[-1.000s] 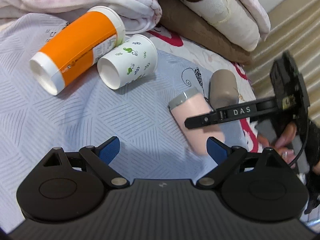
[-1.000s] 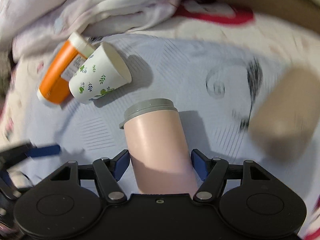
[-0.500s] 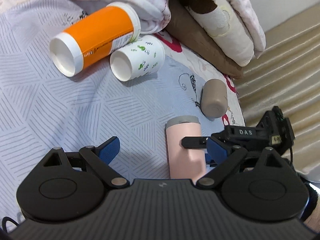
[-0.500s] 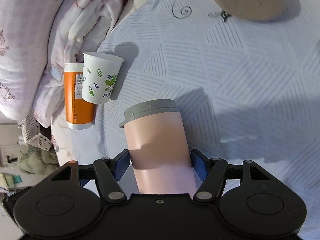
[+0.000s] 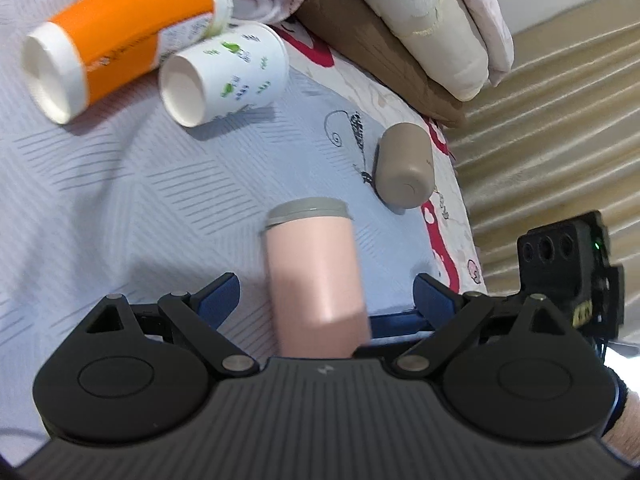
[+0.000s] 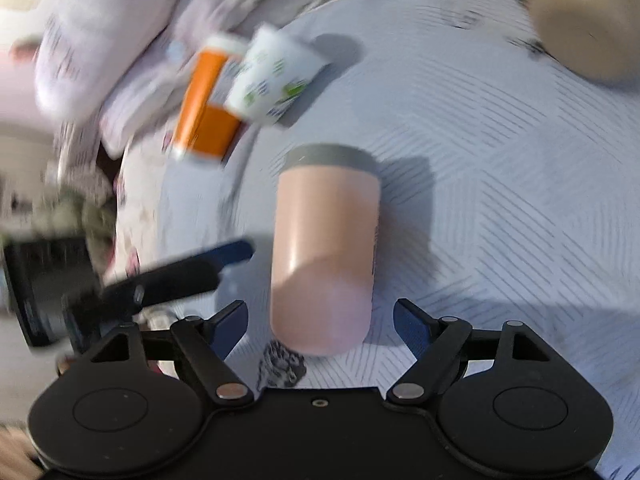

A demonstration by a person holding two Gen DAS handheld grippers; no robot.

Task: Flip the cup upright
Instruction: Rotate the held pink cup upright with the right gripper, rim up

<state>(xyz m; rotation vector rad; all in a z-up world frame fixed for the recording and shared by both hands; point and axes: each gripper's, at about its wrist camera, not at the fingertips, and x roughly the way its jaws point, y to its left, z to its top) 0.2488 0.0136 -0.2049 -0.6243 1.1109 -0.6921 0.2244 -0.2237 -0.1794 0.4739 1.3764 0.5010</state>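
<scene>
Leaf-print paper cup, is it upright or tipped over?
Tipped over: the paper cup lies on the bedsheet, open mouth facing sideways.

The left wrist housing hides the pink cup's (image 5: 316, 276) base. Motion blur smears the orange cup (image 6: 206, 114), the leaf-print cup (image 6: 272, 80) and the bedding (image 6: 108, 28) in the right wrist view, where the picture's edge cuts off the beige cup (image 6: 588, 20).

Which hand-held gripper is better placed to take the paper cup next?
Probably left. The paper cup lies on its side with its mouth toward the open left hand-held gripper, on that gripper's side of the bed. The right hand-held gripper, also open, straddles the pink cup.
</scene>
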